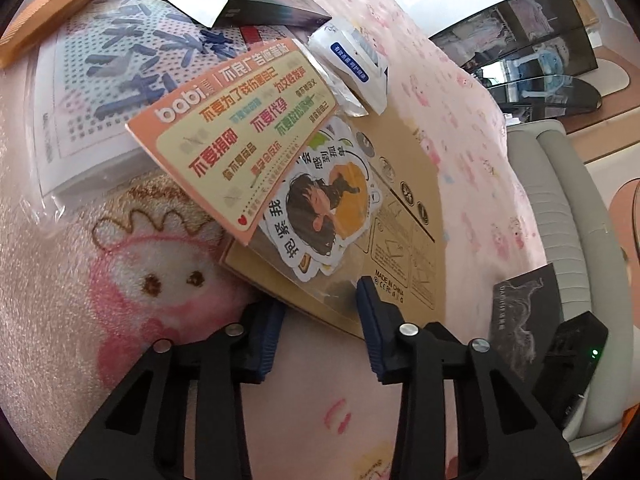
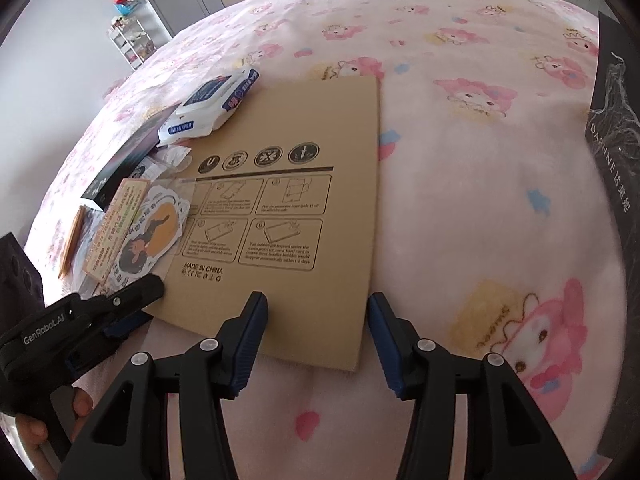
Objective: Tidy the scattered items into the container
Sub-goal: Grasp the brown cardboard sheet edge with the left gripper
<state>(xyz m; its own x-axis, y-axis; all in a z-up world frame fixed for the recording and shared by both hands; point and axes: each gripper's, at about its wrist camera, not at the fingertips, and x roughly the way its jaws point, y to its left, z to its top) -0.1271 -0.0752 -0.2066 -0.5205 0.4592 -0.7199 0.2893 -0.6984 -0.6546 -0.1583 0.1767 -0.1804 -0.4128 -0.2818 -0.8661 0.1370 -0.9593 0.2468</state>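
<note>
The job is at a picking-up step: things lie loose on the pink bed cover (image 2: 460, 184) and none is in a container yet. Far left in the right wrist view, a hand (image 2: 44, 420) holds the left tongs (image 2: 132, 312), tipped down toward the near left corner of the flat brown card box (image 2: 304, 184). In the left wrist view the left tongs (image 1: 320, 316) sit part open, with that corner and the edge of a clear sticker bag (image 1: 320, 216) between the blue pads. I cannot tell if the pads press on anything, so it looks like nothing is held yet. A peach card (image 1: 236, 136) leans on the stickers, and a white wipes pack (image 1: 356, 60) lies farther back. To the right, the right tongs (image 2: 316, 344) point steeply down over the near edge of the brown box, part open, holding nothing. At the far right stands a black box (image 2: 616, 184), maybe the container; I cannot be sure. Next, I think the left tongs must close on one thin thing only, which looks tricky because the things overlap.
</note>
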